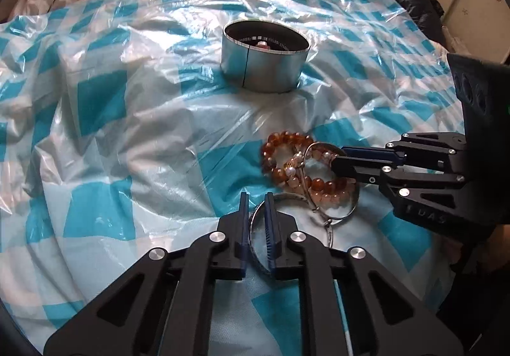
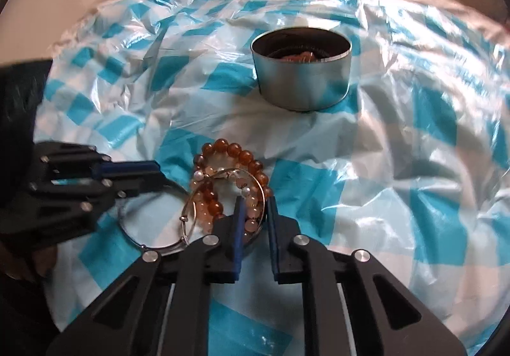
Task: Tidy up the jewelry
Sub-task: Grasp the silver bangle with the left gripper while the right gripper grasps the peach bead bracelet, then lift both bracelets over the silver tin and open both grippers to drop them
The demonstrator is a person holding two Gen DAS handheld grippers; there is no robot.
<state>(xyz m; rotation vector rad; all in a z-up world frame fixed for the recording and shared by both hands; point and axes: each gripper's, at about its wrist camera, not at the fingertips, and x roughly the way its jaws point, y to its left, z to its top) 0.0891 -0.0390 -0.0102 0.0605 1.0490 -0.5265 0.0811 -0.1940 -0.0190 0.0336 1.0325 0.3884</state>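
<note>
Nearest the lens in the left wrist view, the left gripper (image 1: 256, 199) has its blue-padded fingers narrowly parted and straddling the rim of a thin silver bangle (image 1: 255, 228), one pad inside the hoop and one outside; whether the pads already pinch the wire cannot be told. In the right wrist view the right gripper (image 2: 255, 203) likewise stands slightly parted at 6 o'clock, its left pad (image 2: 239, 212) pushed in among the pale peach bead bracelet (image 2: 255, 212) and a second thin wire bangle (image 2: 259, 183); nothing is seen clamped. Just beyond, at about 11 o'clock from these tips, lies the amber bead bracelet (image 2: 237, 150), tangled with the others in one heap on the crinkled blue-and-white plastic sheet (image 2: 398, 164). Farther off, toward 12 to 1 o'clock, stands the round metal tin (image 2: 302, 78), open, with some reddish pieces already inside. Handling, by judgement: the bangles are light, stiff and slick, best pinched across the wire; the bead strands are light, limp and likely elastic, best taken across one or two beads, lifted slowly since the pieces interlock and may drag one another. The sheet over soft bedding gives little firm support.
</note>
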